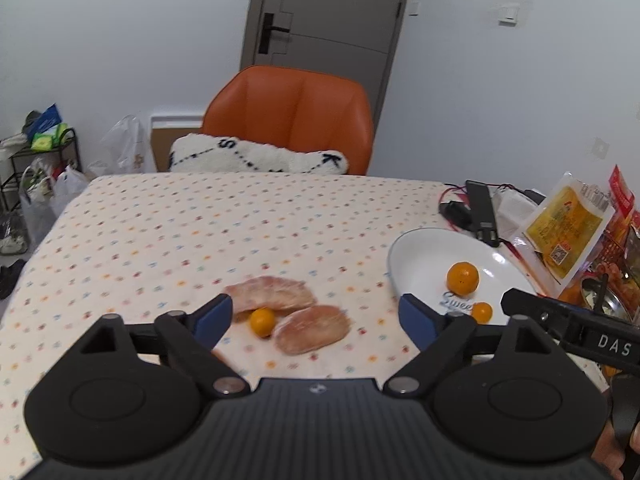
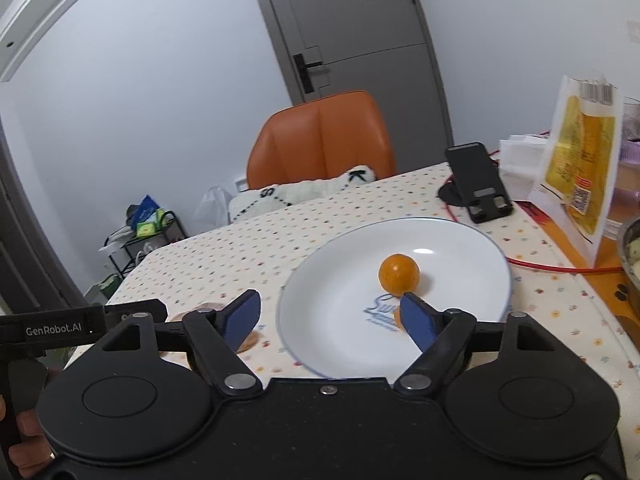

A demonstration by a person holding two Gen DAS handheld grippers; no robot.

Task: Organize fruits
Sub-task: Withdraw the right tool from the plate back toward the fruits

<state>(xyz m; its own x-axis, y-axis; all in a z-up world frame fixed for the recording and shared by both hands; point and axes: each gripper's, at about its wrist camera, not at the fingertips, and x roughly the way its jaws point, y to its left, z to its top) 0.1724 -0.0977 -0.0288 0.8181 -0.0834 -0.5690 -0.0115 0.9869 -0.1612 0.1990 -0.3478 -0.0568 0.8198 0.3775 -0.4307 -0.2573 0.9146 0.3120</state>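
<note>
The left claw (image 1: 316,318) hangs low over the table (image 1: 160,232), its blue-tipped fingers (image 1: 214,318) spread wide and holding nothing. Between those fingers, a little farther out on the dotted cloth, lie two peeled pomelo segments (image 1: 288,314) side by side, and a small orange (image 1: 262,322) sits in the gap between them, touching both. None of these touches the claw.

To the right stands a white plate (image 1: 416,256) with blue lettering on its floor. In it rest a larger orange (image 1: 462,278) toward the middle and a smaller orange (image 1: 481,312) nearer, beside the lettering, the two apart from each other.

The right claw (image 2: 330,318) hovers over the near rim of that plate (image 2: 340,280), its fingers (image 2: 242,316) also wide apart and empty. Its right finger hides most of the smaller orange (image 2: 397,317); whether it touches the fruit cannot be told. The larger orange (image 2: 399,274) lies just beyond that fingertip.

At the far right of the table are a black phone stand (image 2: 478,182) and a yellow snack packet (image 2: 580,168) standing upright.
</note>
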